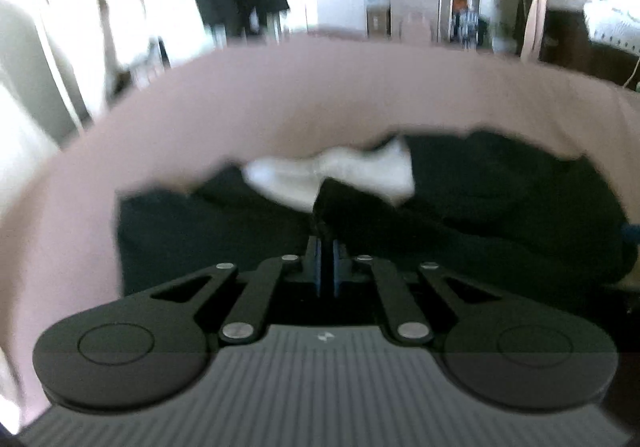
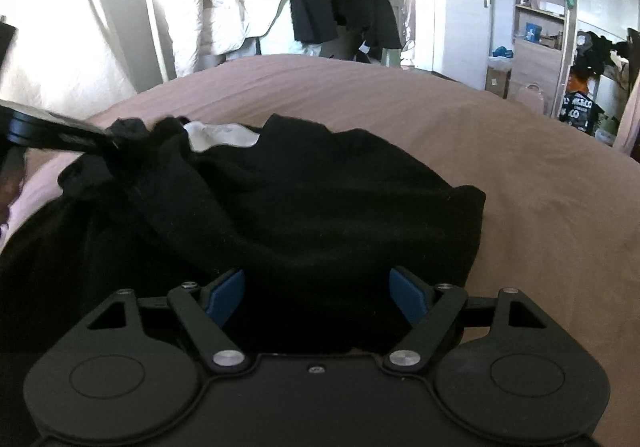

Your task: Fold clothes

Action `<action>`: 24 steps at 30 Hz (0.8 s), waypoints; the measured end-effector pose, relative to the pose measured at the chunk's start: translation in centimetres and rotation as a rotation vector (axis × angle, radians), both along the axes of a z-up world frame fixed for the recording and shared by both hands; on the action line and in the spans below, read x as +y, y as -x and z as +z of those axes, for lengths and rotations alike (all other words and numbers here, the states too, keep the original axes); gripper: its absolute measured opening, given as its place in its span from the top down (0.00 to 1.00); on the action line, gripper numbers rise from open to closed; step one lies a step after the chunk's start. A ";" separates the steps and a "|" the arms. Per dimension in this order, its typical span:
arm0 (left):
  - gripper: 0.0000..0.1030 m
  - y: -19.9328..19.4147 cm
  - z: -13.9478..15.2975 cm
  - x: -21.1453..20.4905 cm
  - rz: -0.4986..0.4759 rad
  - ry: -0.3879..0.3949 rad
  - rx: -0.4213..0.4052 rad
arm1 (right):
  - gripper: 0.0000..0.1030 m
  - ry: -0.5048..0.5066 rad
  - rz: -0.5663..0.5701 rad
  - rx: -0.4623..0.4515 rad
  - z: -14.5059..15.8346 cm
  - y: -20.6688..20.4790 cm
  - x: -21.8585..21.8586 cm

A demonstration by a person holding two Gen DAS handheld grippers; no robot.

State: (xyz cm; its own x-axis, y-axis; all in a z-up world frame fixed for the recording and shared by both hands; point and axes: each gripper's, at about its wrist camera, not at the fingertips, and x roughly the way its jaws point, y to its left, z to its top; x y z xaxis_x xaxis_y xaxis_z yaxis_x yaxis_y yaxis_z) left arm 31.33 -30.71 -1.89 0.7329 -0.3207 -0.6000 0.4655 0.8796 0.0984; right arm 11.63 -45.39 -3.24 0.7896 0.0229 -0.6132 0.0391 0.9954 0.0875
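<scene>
Both grippers meet black garment (image 2: 320,207): left (image 1: 327,243) clamps a fold (right (image 2: 318,295) gapes, empty)

Between the right gripper's (image 2: 318,297) matt blue pads (image 2: 226,293) lies a black garment (image 2: 320,207) of soft, fuzzy cloth; beyond the jaws, the bed (image 2: 520,167) wears smooth matt mauve fabric.

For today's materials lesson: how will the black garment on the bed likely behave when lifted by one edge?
Probably floppy: the black garment already sags in folds from the left tongs pinching it. Likely light, since one pinch raises a corner. It should drape, not slide, on the bedspread.
</scene>
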 end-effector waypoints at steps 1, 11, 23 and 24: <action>0.95 0.4 0.8 0.6 0.007 0.016 -0.024 | 0.19 -0.008 -0.008 -0.014 0.1 0.1 -0.2; 0.95 -1.2 -1.9 4.9 0.164 -0.083 0.083 | 0.19 -0.077 -0.245 0.026 -1.6 0.4 -3.4; 0.95 -2.7 -2.1 7.3 0.243 -0.008 0.176 | 0.52 -0.067 -0.262 -0.015 -2.0 0.2 -2.5; 0.94 -3.0 -3.1 7.2 0.244 -0.036 0.203 | 0.51 -0.056 -0.253 -0.024 -2.0 0.3 -2.3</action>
